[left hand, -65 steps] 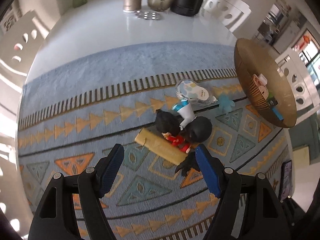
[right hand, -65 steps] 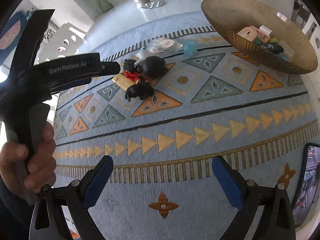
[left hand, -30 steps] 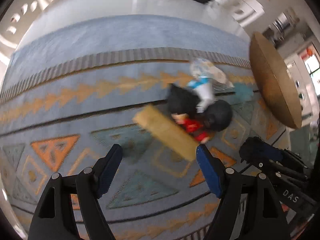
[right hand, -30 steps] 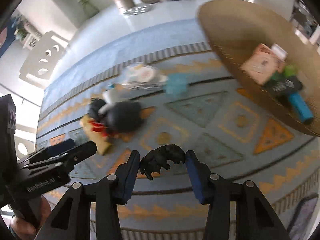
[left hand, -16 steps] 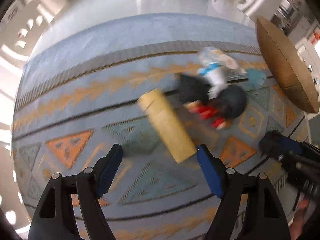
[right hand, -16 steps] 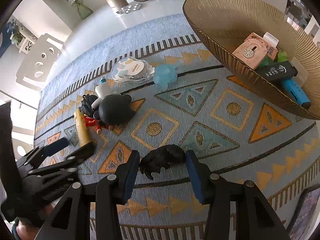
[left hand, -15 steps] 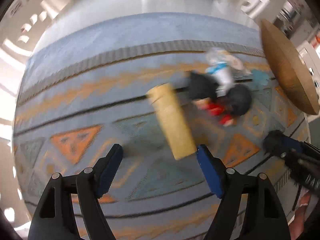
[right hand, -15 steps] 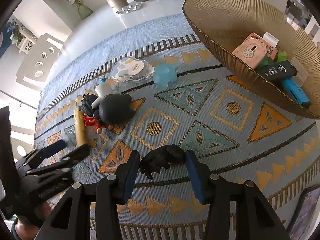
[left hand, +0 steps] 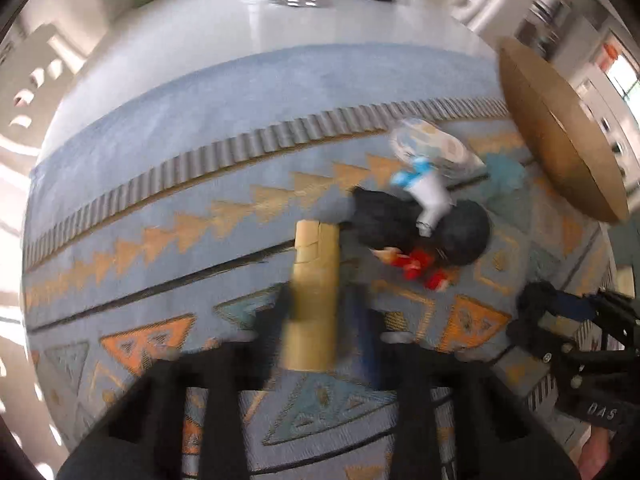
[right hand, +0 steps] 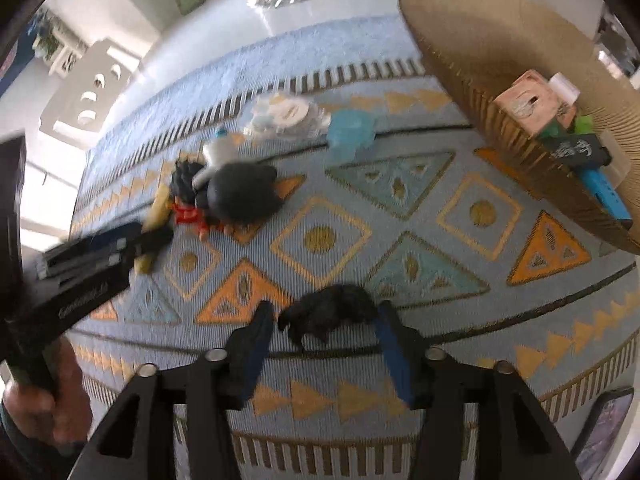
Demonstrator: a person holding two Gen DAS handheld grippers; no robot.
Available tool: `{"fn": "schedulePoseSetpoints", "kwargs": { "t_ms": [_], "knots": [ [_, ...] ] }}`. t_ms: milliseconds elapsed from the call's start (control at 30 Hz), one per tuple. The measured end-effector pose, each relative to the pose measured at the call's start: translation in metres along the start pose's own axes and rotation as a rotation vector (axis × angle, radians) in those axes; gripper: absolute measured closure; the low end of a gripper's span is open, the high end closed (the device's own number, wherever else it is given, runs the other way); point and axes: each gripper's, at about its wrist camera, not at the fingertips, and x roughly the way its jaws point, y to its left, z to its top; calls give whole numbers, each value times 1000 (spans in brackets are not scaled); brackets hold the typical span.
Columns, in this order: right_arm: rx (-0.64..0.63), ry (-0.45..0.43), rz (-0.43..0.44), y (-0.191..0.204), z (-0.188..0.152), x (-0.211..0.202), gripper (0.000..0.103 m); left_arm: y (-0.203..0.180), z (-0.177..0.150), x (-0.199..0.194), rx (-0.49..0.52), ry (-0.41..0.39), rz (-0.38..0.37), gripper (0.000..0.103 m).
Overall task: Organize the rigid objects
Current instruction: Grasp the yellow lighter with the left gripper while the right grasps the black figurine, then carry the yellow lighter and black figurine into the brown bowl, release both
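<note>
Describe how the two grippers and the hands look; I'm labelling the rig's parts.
Both grippers are black, angular frames with blue pads. The right gripper shows silver pivot bolts on its arms. The left gripper is blurred; seen from the right wrist, its black body bears pale lettering, unreadable here. The left hand is bare, no glove visible. No cables show.

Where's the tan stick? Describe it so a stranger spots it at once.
On the blue patterned rug, find the toy heap beside the woven bowl. The tan stick lies at its edge, between the left tongs: the only long, straight, pale piece.
</note>
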Motion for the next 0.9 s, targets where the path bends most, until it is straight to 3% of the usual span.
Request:
{"fn": "schedulePoseSetpoints", "kwargs": {
  "t_ms": [133, 200, 300, 367, 533, 600, 700, 900],
  "knots": [
    [-15, 7, 21, -2, -14, -4, 44, -6, -17, -10, 19, -29, 22, 83],
    [-2, 12, 44, -4, -22, -6, 38, 4, -35, -18, 5, -23, 1, 83],
    [20, 16, 57, -5, -30, -4, 37, 17, -54, -23, -25, -2, -8, 83],
    [27, 9, 49, -3, -29, -3, 37, 25, -67, -28, -58, 2, 2, 83],
    [142, -29, 46, -7, -16, -1, 37, 37, -70, -45, -133, -15, -58, 83],
    [151, -36, 35, -4, -12, -1, 56, 37, -75, -53, -122, -26, -56, 83],
    [115, -28, 9, 2, -6, 1, 56, 26, -71, -60, -98, -37, -67, 83],
    [69, -79, 28, 21, -29, -25, 57, 1, -58, -76, -22, -67, -84, 83]
  ]
}}
